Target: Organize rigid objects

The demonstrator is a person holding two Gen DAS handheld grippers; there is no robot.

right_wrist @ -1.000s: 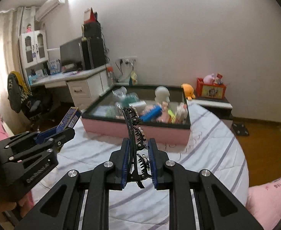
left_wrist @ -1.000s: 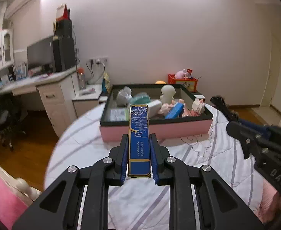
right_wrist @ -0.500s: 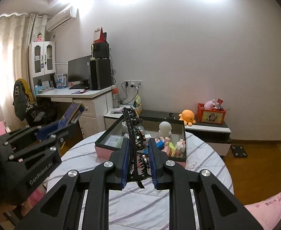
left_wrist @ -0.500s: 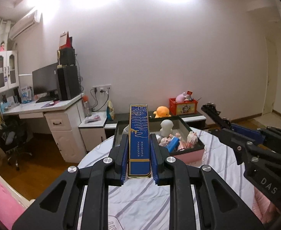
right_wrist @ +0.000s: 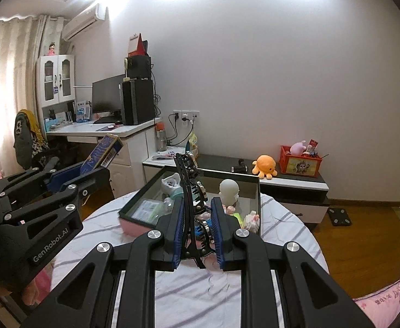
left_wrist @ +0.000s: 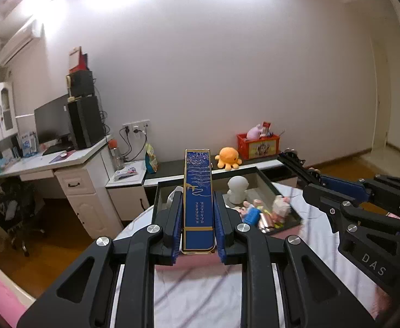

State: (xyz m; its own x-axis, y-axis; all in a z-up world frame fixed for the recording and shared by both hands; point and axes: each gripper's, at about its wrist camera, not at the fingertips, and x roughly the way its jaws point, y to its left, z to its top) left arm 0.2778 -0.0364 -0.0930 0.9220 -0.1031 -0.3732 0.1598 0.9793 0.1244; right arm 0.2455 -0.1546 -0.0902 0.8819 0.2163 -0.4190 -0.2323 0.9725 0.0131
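The left claw [left_wrist: 198,228] is clenched on a long blue box [left_wrist: 198,199] held upright between its pads, and the right claw [right_wrist: 197,227] grips a black hair clip [right_wrist: 190,188] the same way; both hang above the striped round tabletop [right_wrist: 282,227], just short of the pink tray [right_wrist: 134,222] that already holds a white figurine [right_wrist: 228,190] and other small toys. The step in hand looks like carrying both items; next, each probably needs lowering into or beside the tray before letting go.

Each camera rides just behind its own tongs, looking forward and slightly down. Both views share the tray [left_wrist: 279,191] [right_wrist: 134,205] ahead and the far wall; each catches the other tongs sideways.
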